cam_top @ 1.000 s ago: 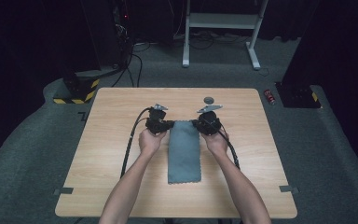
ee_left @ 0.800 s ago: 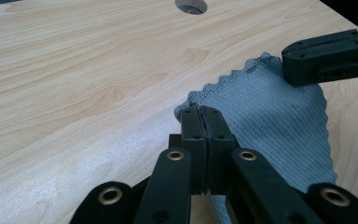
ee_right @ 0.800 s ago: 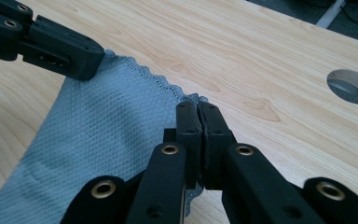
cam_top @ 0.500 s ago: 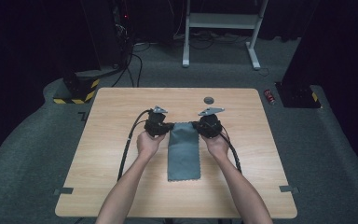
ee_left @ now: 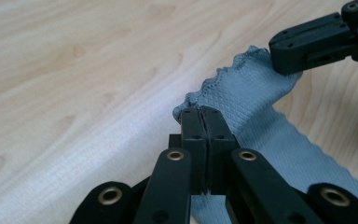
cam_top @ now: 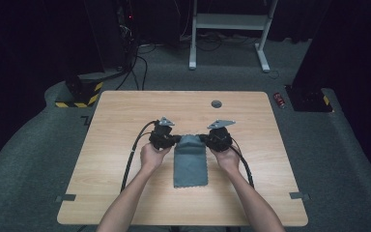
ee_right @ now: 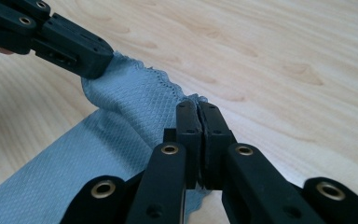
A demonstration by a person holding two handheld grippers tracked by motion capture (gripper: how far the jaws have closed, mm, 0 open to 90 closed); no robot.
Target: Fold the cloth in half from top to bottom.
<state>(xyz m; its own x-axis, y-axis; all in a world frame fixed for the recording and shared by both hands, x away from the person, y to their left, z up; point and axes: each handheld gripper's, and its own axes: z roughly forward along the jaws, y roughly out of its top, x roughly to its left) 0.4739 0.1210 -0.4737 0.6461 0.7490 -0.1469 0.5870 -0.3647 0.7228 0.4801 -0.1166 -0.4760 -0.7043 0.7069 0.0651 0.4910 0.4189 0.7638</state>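
A soft grey-blue cloth point(cam_top: 190, 162) lies on the pale wooden desk point(cam_top: 111, 145). It is a long strip with a tiny diamond weave and wavy edges. Its far end is lifted and bunched up — the rest lies flat, running back toward the person. The left tongs point(ee_left: 200, 116) pinch the cloth's far left corner, and the right tongs point(ee_right: 196, 112) pinch its far right corner — both squeezed tight on it.
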